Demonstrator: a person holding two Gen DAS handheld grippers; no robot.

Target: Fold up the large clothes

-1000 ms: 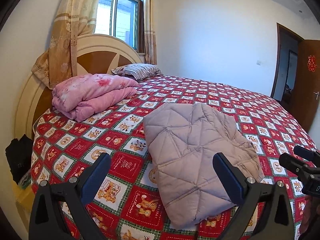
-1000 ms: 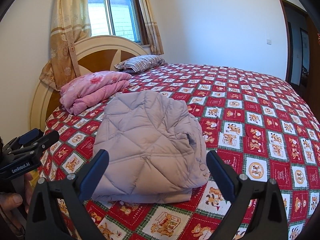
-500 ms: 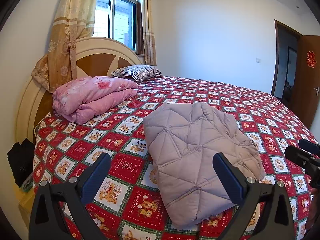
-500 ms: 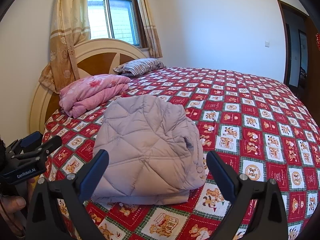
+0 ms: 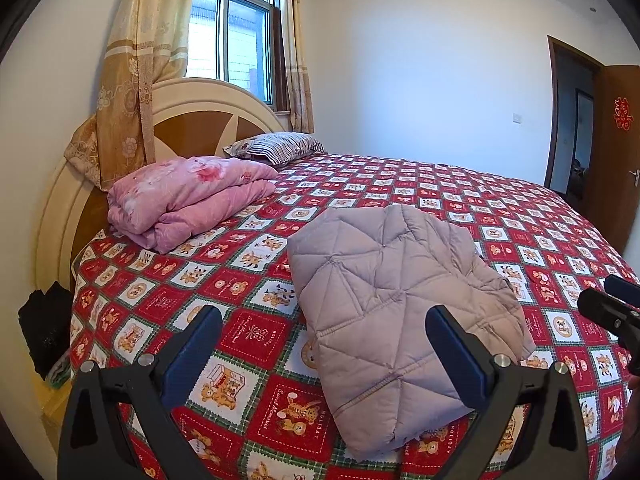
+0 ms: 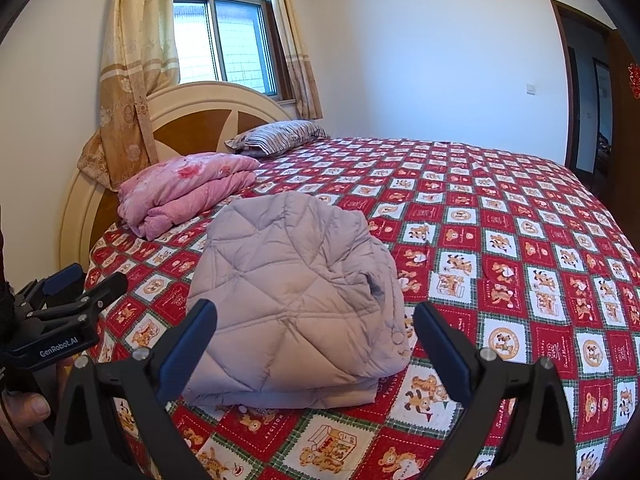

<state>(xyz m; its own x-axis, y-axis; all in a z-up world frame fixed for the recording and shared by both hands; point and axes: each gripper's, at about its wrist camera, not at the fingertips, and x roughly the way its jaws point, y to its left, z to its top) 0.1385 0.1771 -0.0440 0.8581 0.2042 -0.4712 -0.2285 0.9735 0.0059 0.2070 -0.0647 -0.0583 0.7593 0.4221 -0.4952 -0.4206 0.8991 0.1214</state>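
Note:
A pale mauve quilted jacket [image 5: 392, 280] [image 6: 292, 292] lies folded into a thick rectangle on the red patterned bedspread [image 5: 248, 336] [image 6: 500, 240], near the bed's front edge. My left gripper [image 5: 324, 320] hangs open above the spread, short of the jacket's left side, with nothing between its fingers. My right gripper [image 6: 316, 316] is open too, held back from the jacket's near edge and empty. In the left wrist view the right gripper's tips [image 5: 612, 308] show at the right edge. The left gripper [image 6: 86, 284] shows at the left of the right wrist view, held by a hand [image 6: 28, 416].
A folded pink quilt [image 5: 188, 196] and a striped pillow [image 5: 280, 146] lie by the round headboard [image 5: 200, 116]. Curtains [image 5: 140, 68] frame a window. An open doorway [image 5: 572, 120] stands at the right. A dark bag [image 5: 44, 328] sits beside the bed at the left.
Both grippers have drawn back and risen slightly; the jacket looks a little farther off. The jacket itself has not moved, and both grippers stay open.

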